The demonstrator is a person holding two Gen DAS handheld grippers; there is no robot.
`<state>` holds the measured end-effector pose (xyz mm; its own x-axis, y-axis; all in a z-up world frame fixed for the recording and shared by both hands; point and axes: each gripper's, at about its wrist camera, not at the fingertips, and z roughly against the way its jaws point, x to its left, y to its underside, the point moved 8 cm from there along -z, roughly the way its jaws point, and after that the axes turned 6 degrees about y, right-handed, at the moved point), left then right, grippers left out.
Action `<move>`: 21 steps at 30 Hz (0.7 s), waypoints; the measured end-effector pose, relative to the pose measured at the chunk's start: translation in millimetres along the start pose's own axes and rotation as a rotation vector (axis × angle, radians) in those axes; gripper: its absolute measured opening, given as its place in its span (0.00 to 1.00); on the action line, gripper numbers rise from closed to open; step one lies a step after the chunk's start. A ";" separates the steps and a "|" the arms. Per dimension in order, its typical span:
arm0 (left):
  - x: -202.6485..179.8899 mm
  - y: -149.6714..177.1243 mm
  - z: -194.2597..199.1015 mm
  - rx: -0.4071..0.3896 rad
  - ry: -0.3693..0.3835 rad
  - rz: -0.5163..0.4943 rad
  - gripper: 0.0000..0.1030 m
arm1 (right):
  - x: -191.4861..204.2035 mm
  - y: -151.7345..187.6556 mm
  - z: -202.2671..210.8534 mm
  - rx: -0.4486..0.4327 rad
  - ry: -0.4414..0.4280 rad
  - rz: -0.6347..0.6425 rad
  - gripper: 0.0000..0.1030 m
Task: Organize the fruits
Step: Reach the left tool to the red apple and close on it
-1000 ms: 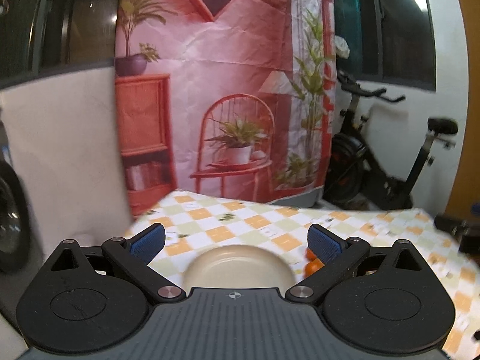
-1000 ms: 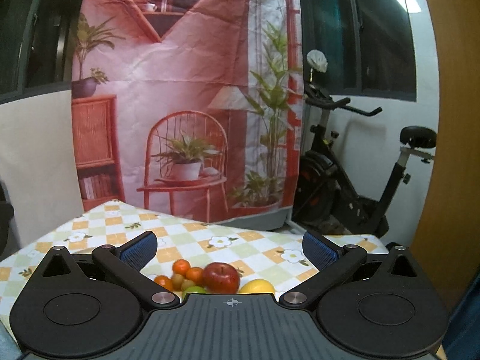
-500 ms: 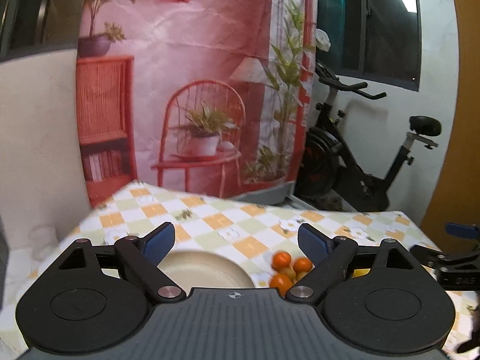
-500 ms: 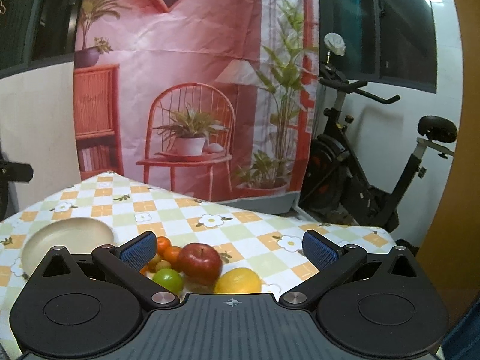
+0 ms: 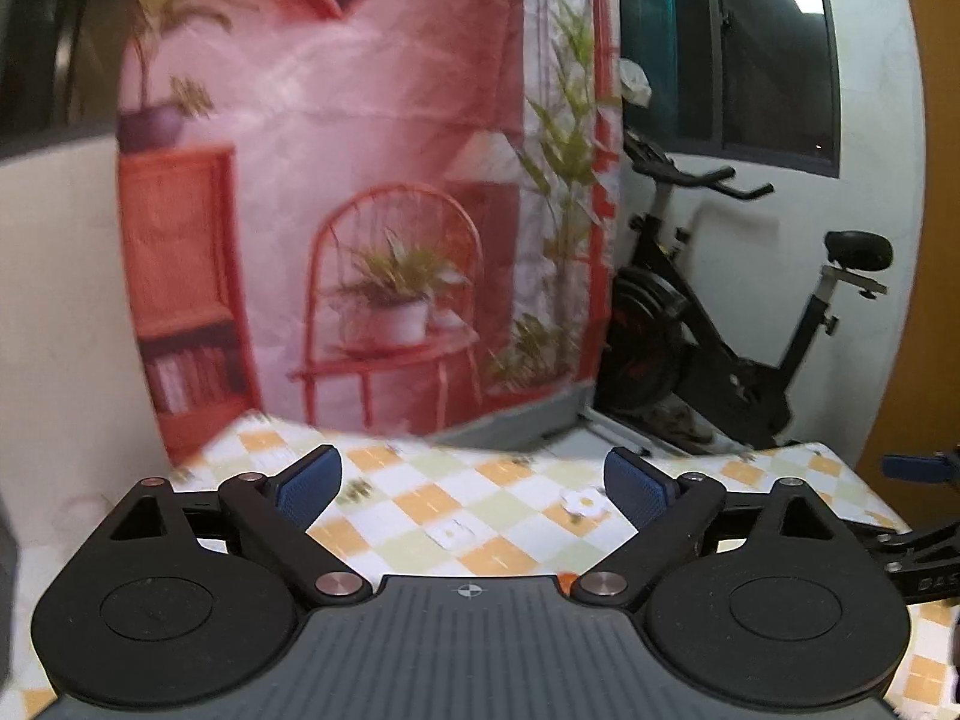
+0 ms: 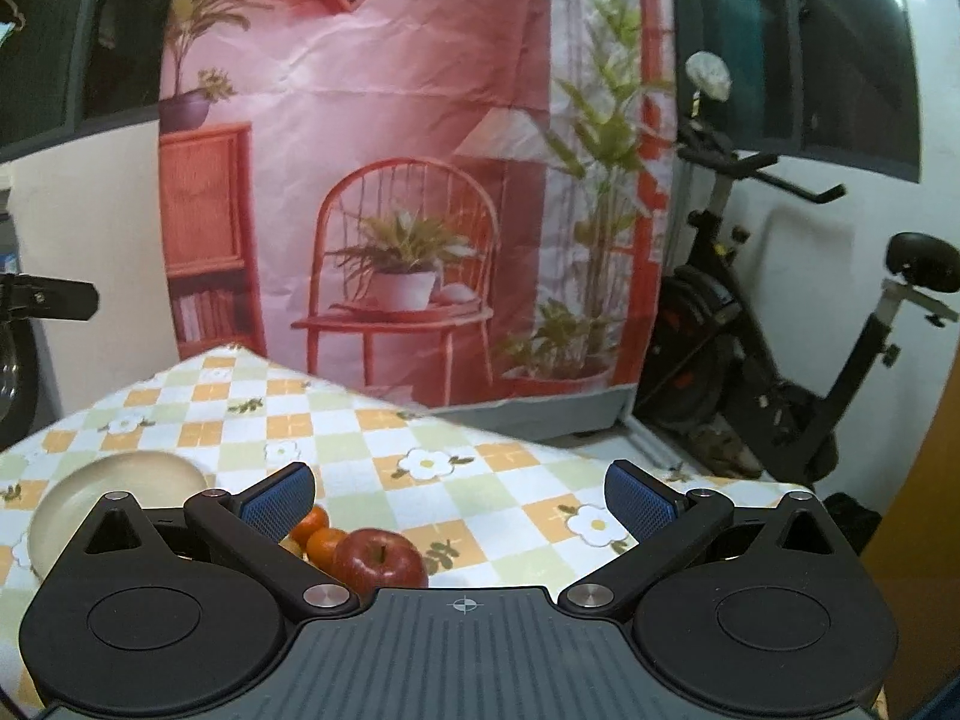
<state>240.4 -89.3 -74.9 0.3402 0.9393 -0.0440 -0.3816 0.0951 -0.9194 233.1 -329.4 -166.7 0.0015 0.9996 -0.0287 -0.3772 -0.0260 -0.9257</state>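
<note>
In the right wrist view a red apple (image 6: 378,558) lies on the checkered tablecloth (image 6: 420,432), just ahead of the gripper body. Small tangerines (image 6: 318,531) sit at its left, by the left fingertip. A beige bowl (image 6: 114,477) rests further left. My right gripper (image 6: 459,495) is open above the cloth with nothing between its pads. In the left wrist view my left gripper (image 5: 474,489) is open and its jaws are opening, with only the tablecloth (image 5: 450,510) beyond them. A sliver of orange fruit (image 5: 563,576) peeks past its body.
A pink printed backdrop (image 6: 390,180) hangs behind the table. An exercise bike (image 6: 780,360) stands at the back right. The table's far edge (image 6: 480,420) runs close ahead. A blue pad of the right gripper (image 5: 918,468) shows at the right edge of the left wrist view.
In the left wrist view the bowl and tangerines have slipped out of sight under the gripper body. In the right wrist view the bowl has come in at the left, and the lemon and green fruit are hidden.
</note>
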 end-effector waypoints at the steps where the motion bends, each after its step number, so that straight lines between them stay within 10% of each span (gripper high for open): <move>1: -1.1 3.7 -5.9 0.018 0.015 0.007 0.90 | 0.8 2.8 -4.7 0.013 -0.009 0.009 1.00; 21: -28.8 47.5 -122.0 0.289 0.288 0.022 0.47 | 30.9 47.4 -94.4 0.359 -0.267 0.164 0.58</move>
<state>317.3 -152.0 -165.0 0.5400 0.8156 -0.2076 -0.6035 0.2033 -0.7710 302.6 -301.0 -247.0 -0.3051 0.9520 -0.0227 -0.6485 -0.2252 -0.7271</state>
